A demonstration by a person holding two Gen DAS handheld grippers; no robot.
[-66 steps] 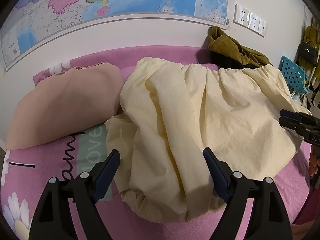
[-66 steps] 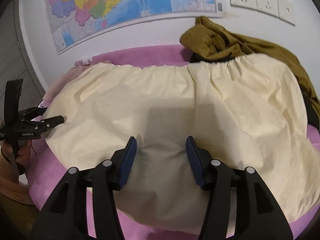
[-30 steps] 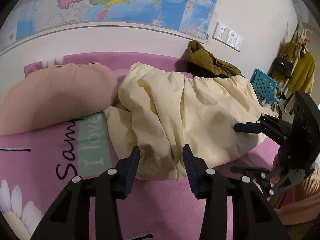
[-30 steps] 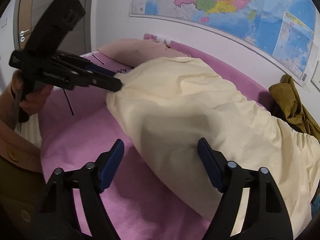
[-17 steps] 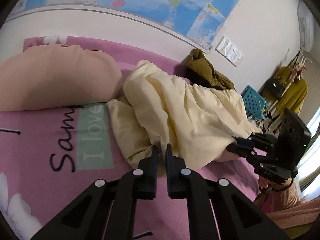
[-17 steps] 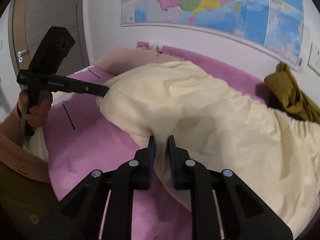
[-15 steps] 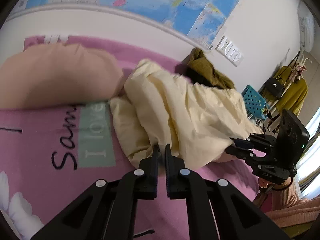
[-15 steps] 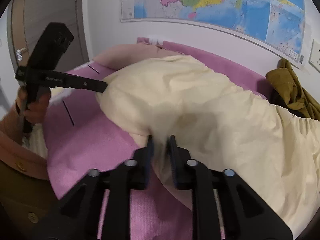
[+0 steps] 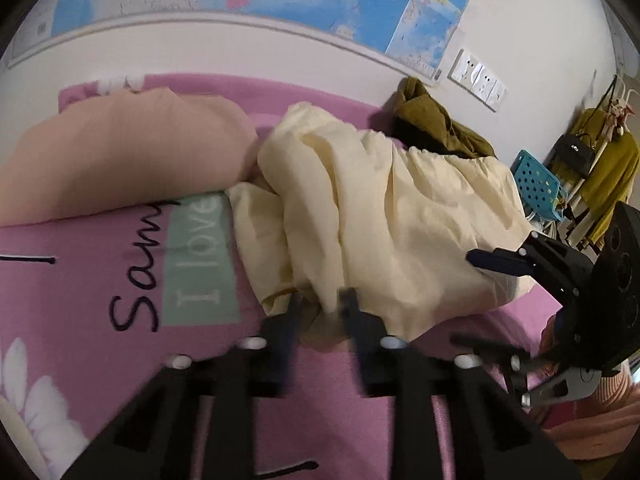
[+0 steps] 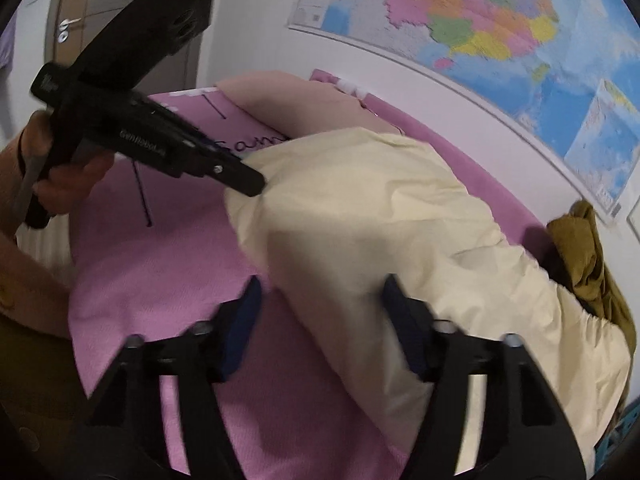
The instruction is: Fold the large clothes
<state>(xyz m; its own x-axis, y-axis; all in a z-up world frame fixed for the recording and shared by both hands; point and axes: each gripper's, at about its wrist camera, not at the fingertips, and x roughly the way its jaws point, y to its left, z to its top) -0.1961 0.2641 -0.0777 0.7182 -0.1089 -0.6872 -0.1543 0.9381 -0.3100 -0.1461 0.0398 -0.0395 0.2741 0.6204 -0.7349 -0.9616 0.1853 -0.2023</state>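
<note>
Cream garment [image 9: 400,216] lies bunched on the pink bed [image 9: 100,280], between a peach pillow [image 9: 120,160] on the left and an olive garment [image 9: 436,128] far right. My left claw [image 9: 320,304] has just been opening; jaws slightly apart at the near hem, no grip. My right claw [image 10: 320,300], also just opening, straddles a fold, released.

The garment [image 9: 392,216] lies heaped on the bed [image 9: 80,280], its near edge between the fingers of the left tool [image 9: 320,312]. At ten o'clock a pillow [image 9: 120,160] touches it. At one o'clock a second garment [image 9: 436,128] sits against the wall. The right tool [image 9: 496,264] is at three o'clock.
</note>
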